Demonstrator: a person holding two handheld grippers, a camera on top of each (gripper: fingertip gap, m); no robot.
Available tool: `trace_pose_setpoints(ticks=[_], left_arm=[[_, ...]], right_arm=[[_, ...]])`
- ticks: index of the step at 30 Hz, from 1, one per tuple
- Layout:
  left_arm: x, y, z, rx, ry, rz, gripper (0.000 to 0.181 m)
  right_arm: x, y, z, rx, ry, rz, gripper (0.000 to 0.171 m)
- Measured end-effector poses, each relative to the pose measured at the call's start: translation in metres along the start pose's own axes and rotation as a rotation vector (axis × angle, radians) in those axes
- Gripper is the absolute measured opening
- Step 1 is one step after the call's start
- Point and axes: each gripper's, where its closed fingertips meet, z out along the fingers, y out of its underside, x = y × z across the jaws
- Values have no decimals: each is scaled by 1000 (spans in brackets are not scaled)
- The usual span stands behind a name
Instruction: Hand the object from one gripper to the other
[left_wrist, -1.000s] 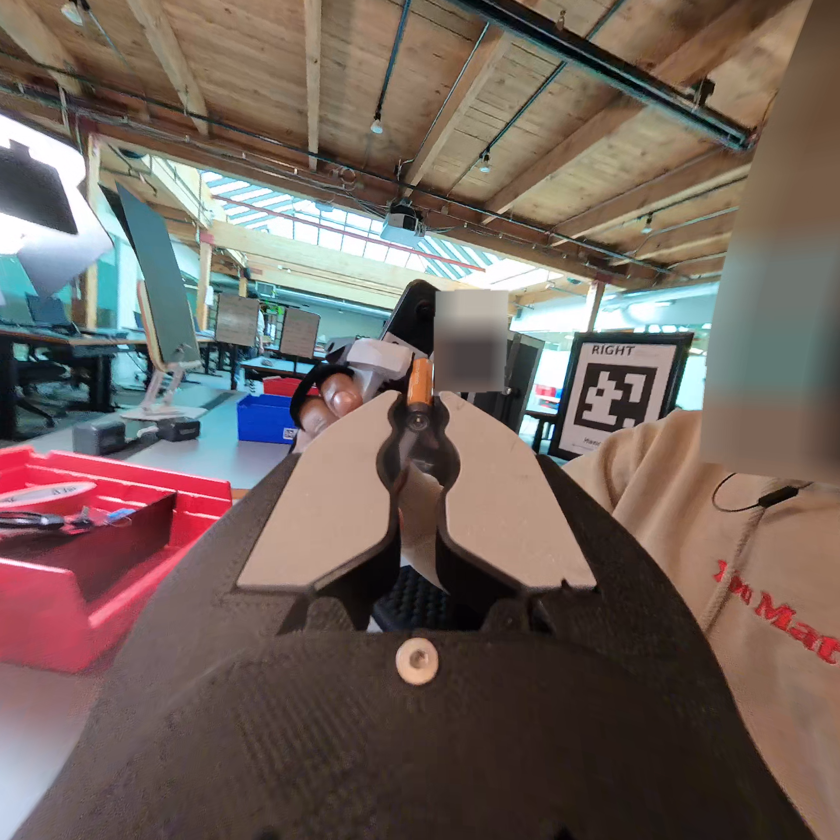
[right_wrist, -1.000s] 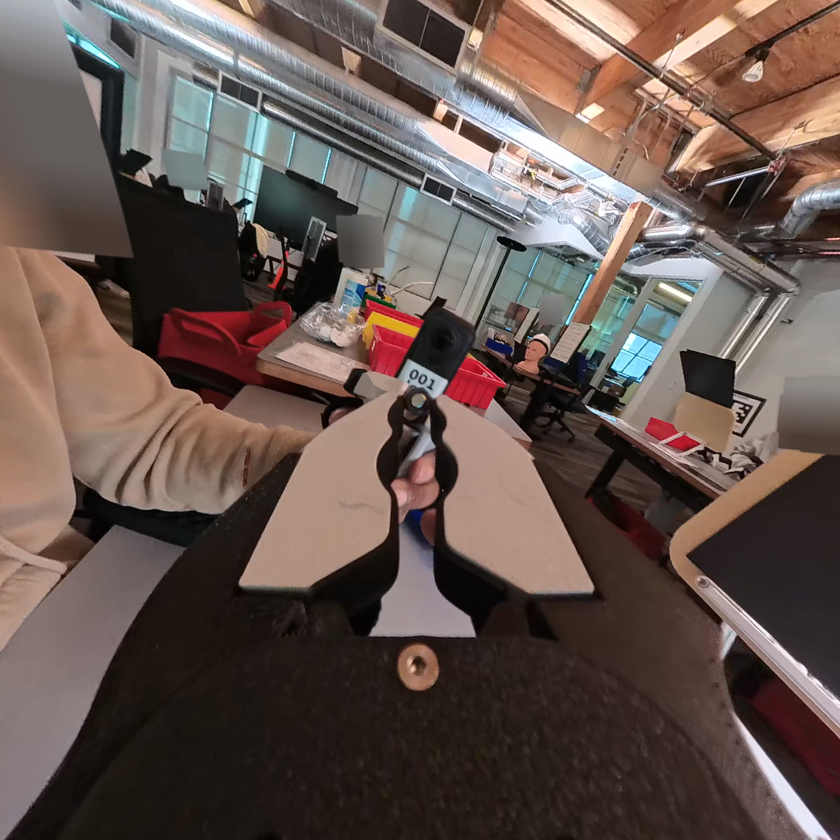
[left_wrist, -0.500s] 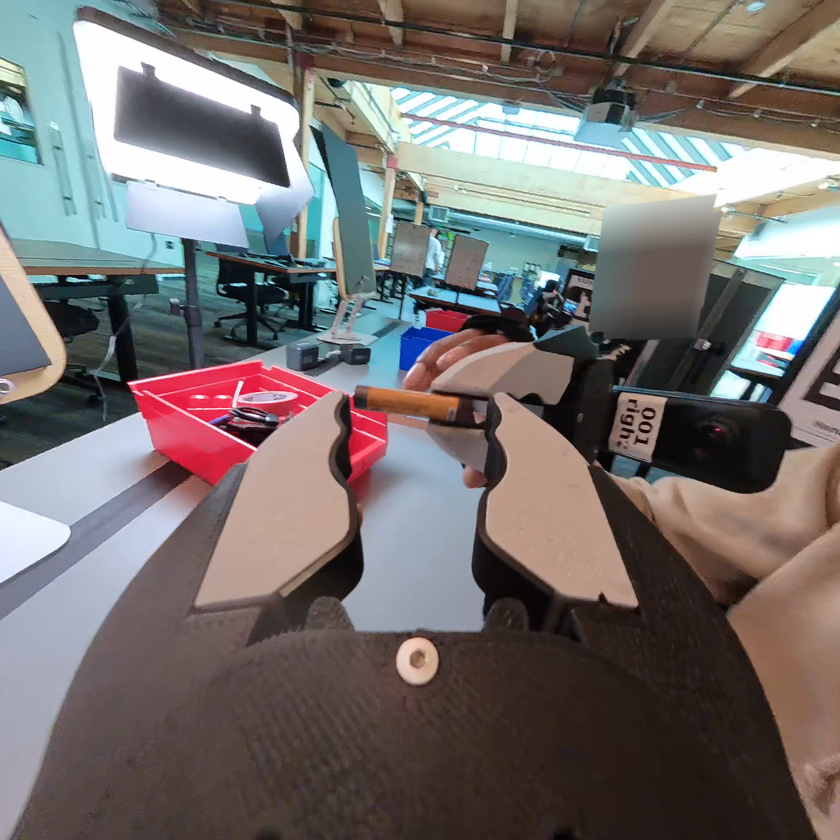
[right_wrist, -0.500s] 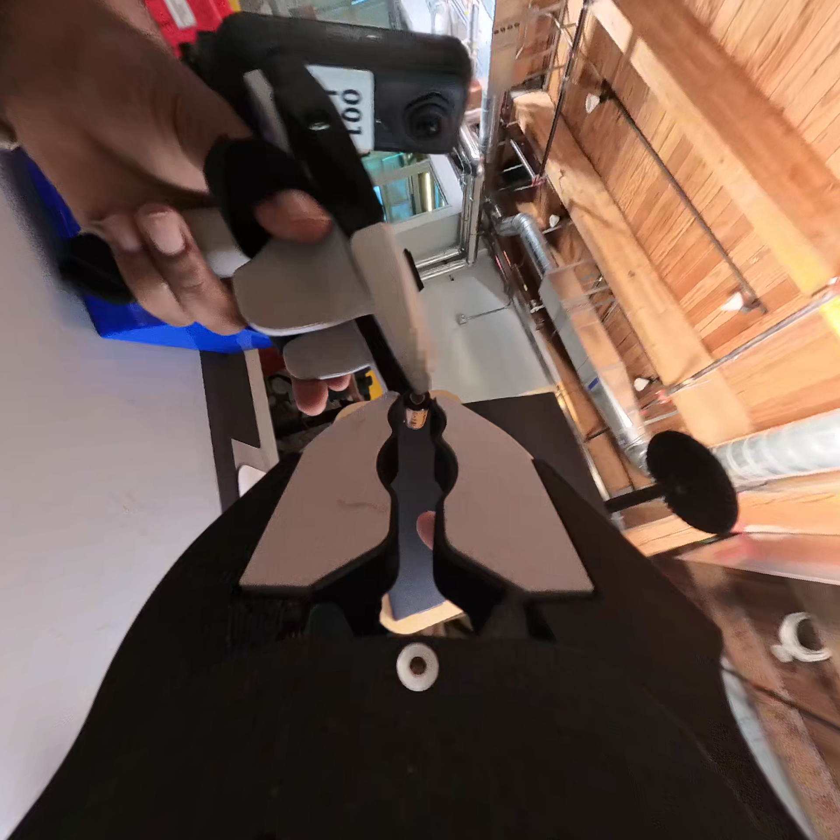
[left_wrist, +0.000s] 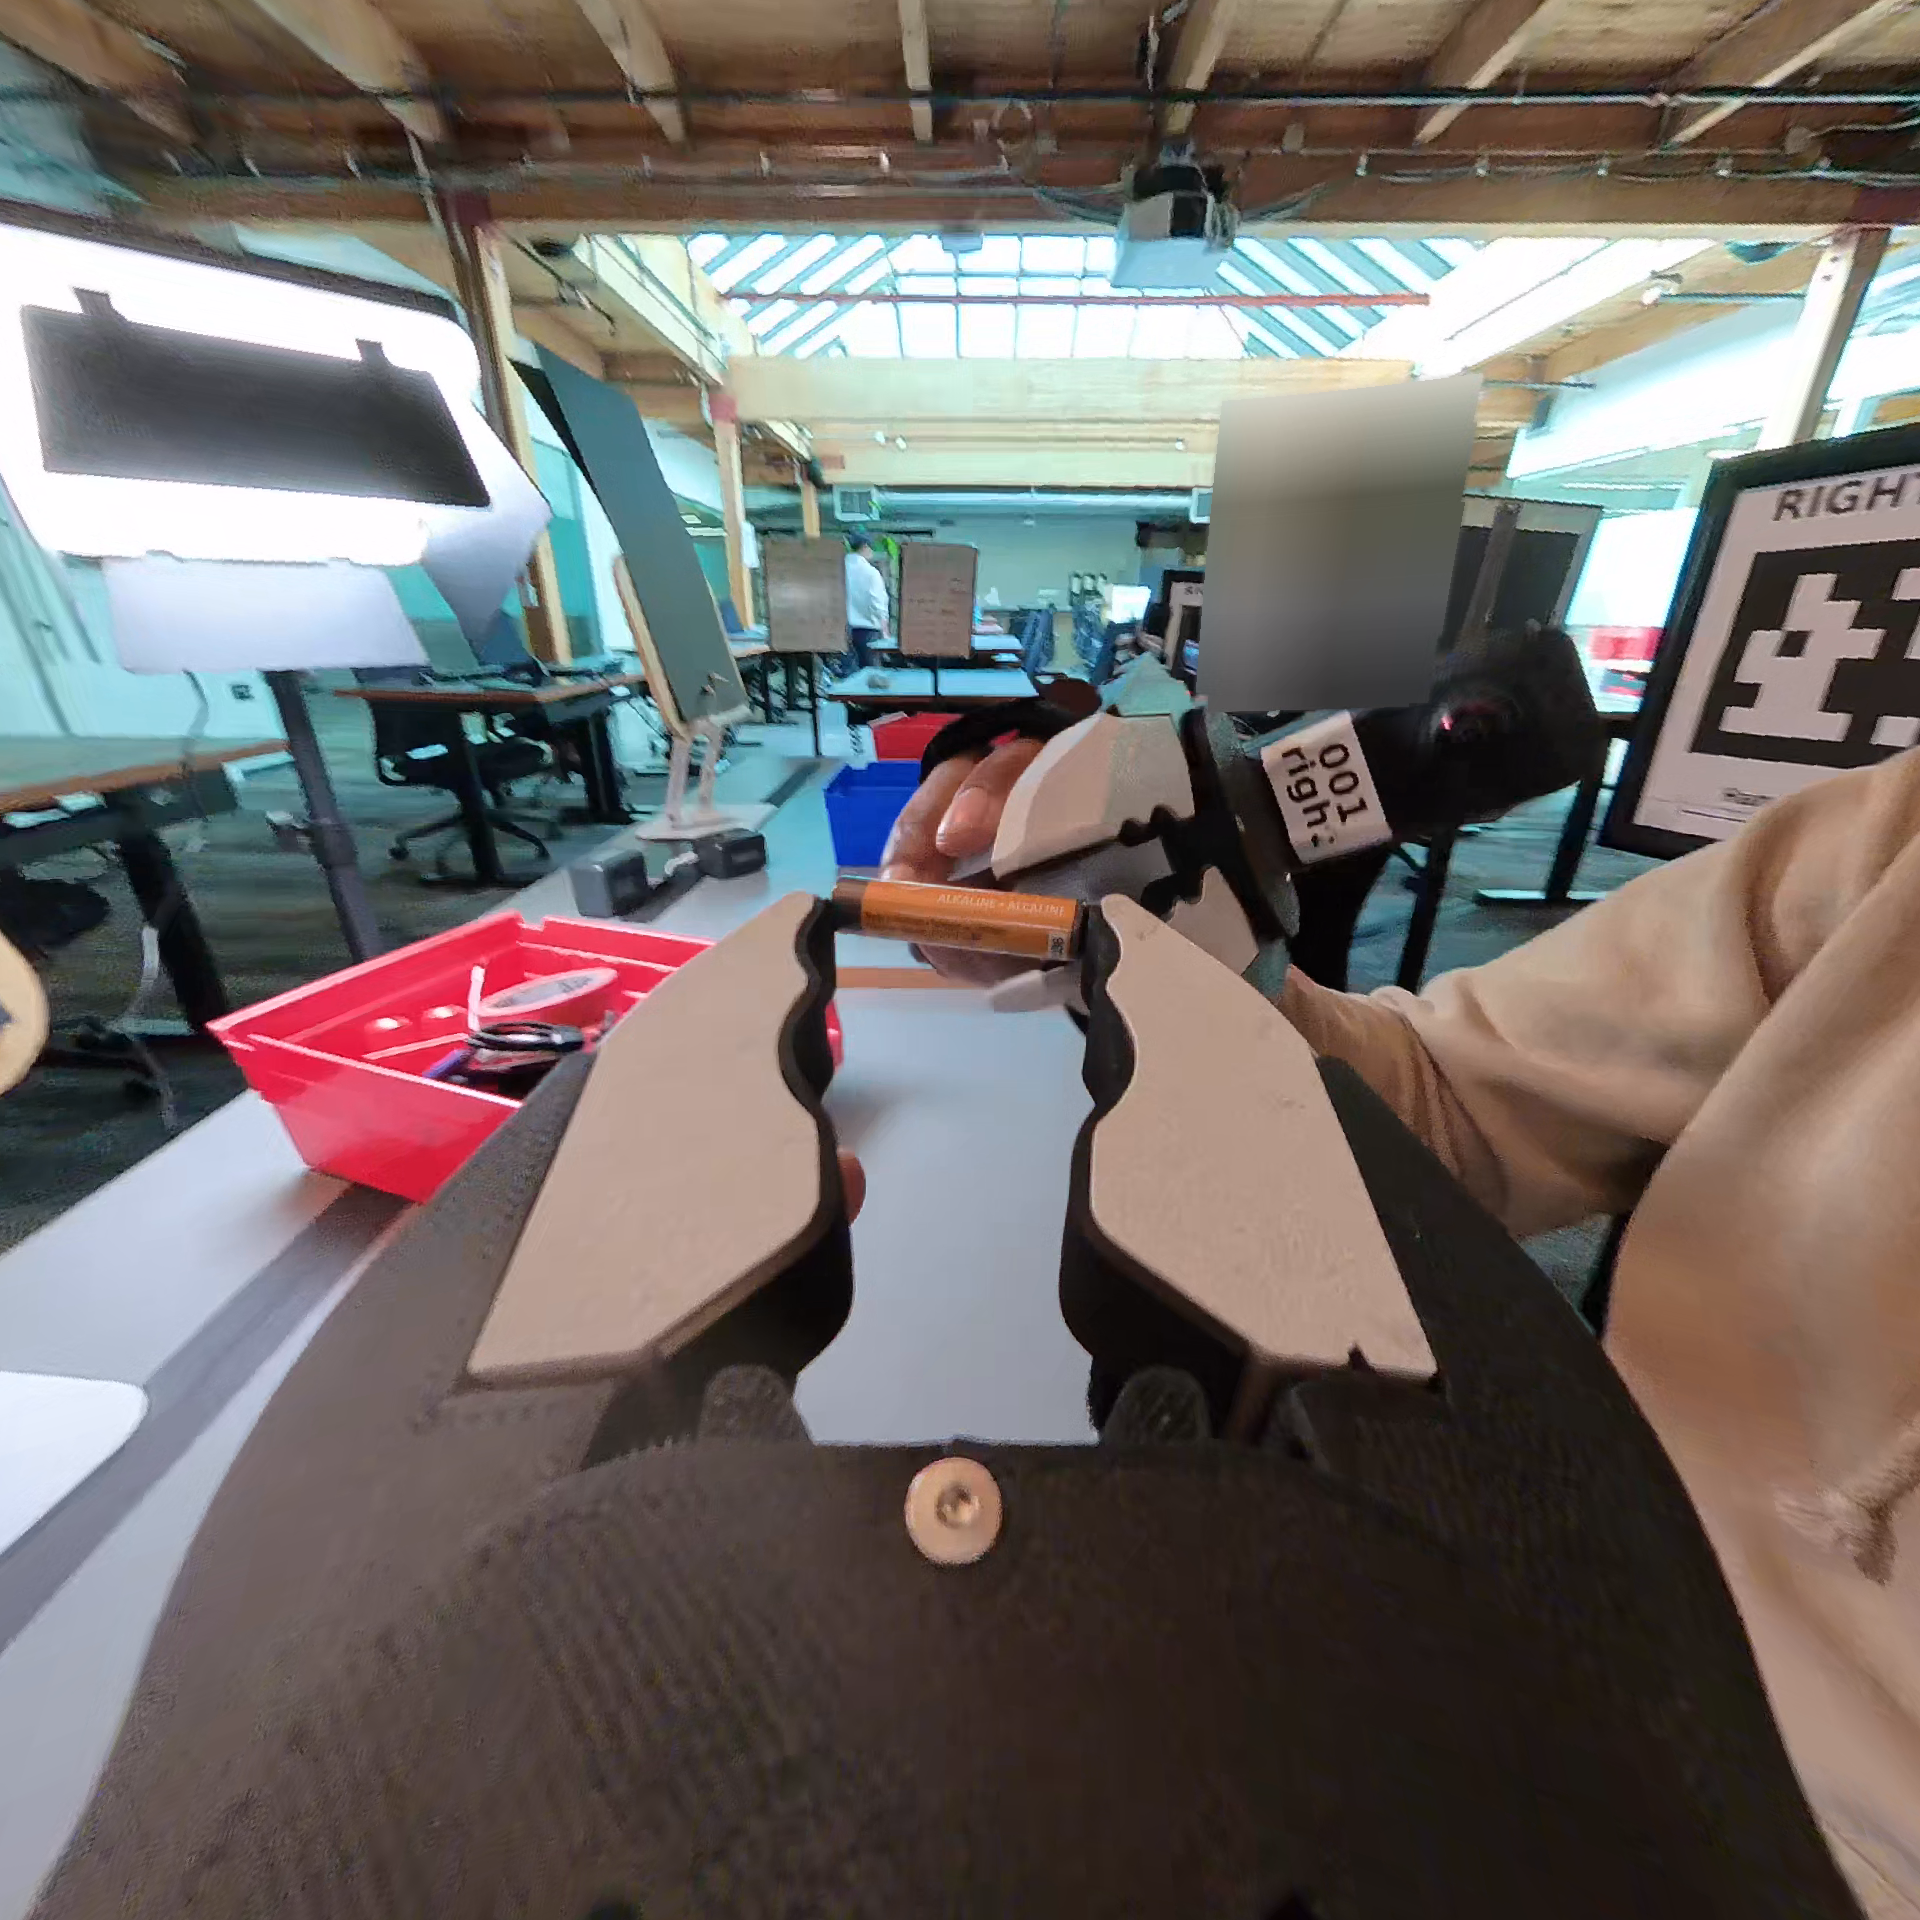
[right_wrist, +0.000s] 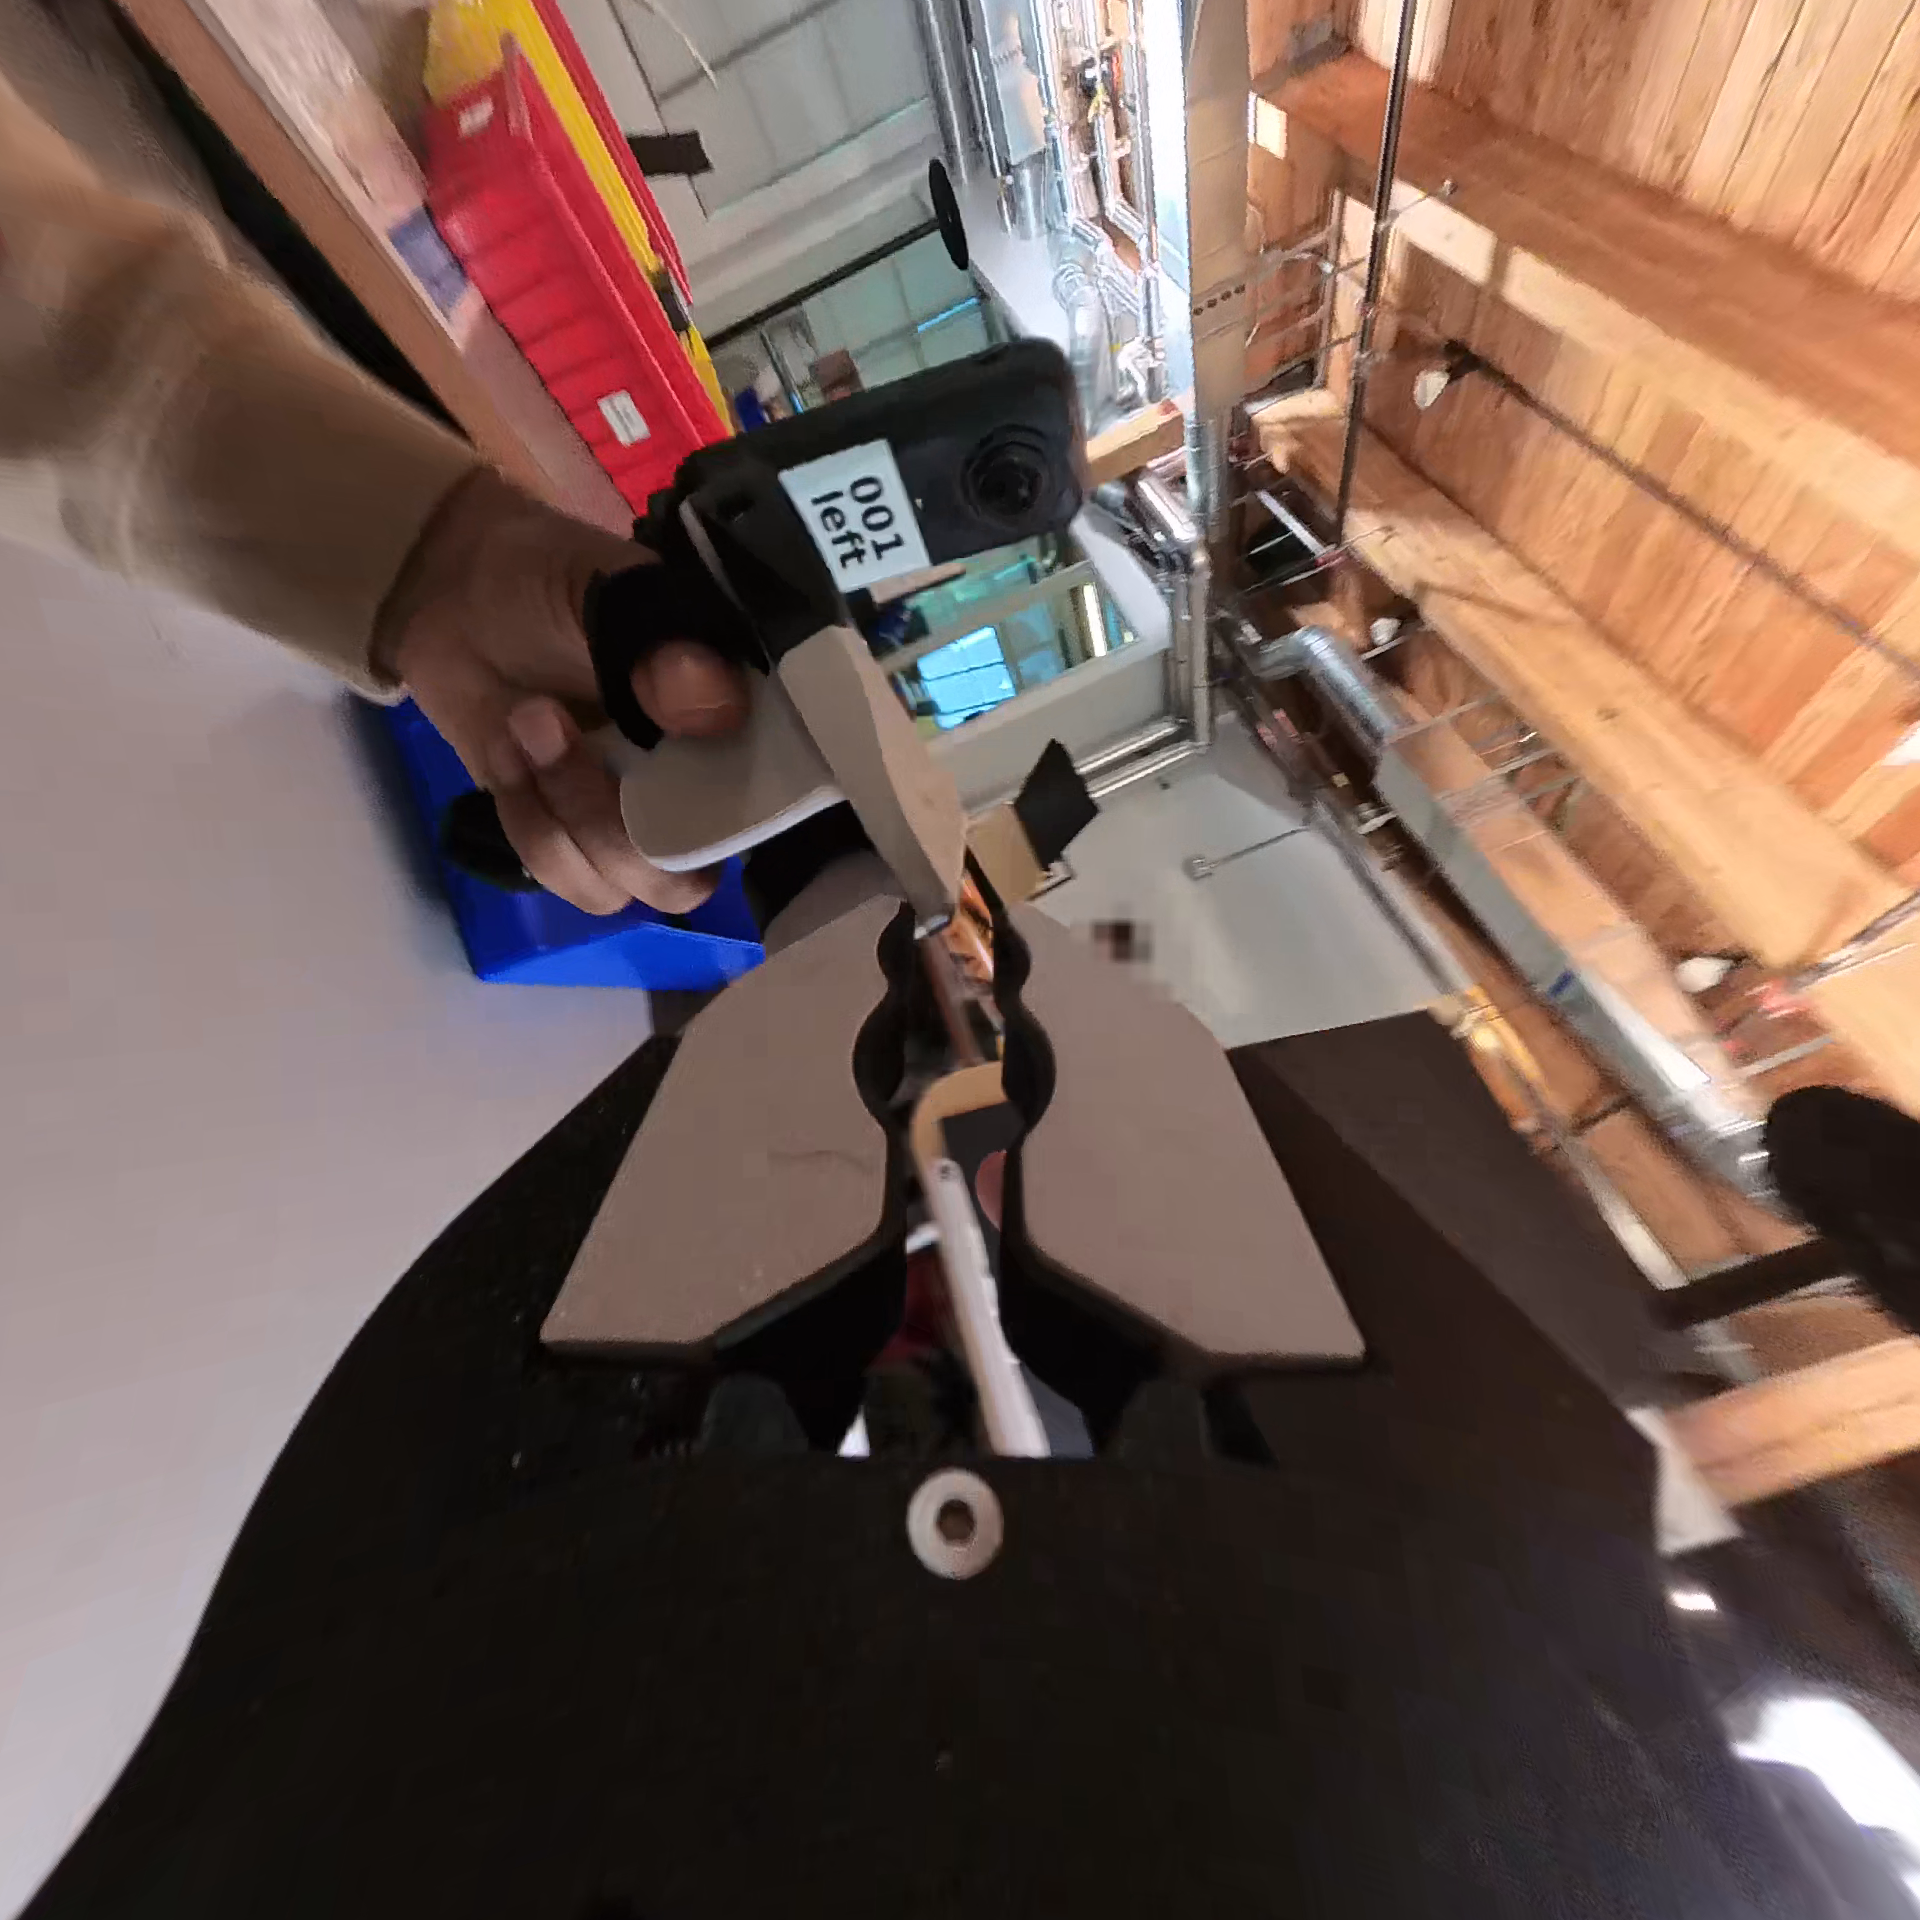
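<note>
Orange-and-black battery (left_wrist: 956, 920): one, lying level and crosswise in mid-air above the grey table (left_wrist: 956, 1195), clear of its surface.

Left gripper (left_wrist: 958, 935): yours, in the foreground of the left wrist view. Its two grey fingers stand about a battery's length apart. The battery spans the gap lengthwise, one end against each black inner edge at the tips, so you have it clamped end to end.

Right gripper (right_wrist: 951, 920): yours, in the foreground of the right wrist view, which is rolled sideways. Its fingers are a little apart. The battery shows between the tips as a thin brown rod with room on both sides, so this pair is not pinching it. In the left wrist view its fingers sit just above and just below the battery's right-hand part.

Right hand (left_wrist: 935, 831): wrapped round the right gripper's black handle, directly behind the battery.

Left hand (right_wrist: 520, 727): round the left gripper's handle, with a beige sleeve (right_wrist: 208, 436) above the wrist.

Red tray (left_wrist: 343, 1101): on the table to the left of your grippers, well apart from them. It holds a roll of tape and some dark cables.

Blue bin (left_wrist: 868, 821): farther back on the table, behind the hand.

Light panel (left_wrist: 249, 436): on a stand, far left, lit.

Board with a black-and-white square pattern (left_wrist: 1808, 665): upright, far right.
</note>
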Motion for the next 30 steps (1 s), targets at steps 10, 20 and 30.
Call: trace_pose_setpoints(ticks=[10,20,30], left_arm=[[-6,2,-2,-96,-278,718,47],[-47,16,-18,-129,-363,536,45],[-116,-17,-100,-103,-718,197,20]], right_arm=[[16,23,-2,82,-347,1303,45],[1,94,0,-225,-239,1172,11],[20,410,-190,-1612,85,729,11]])
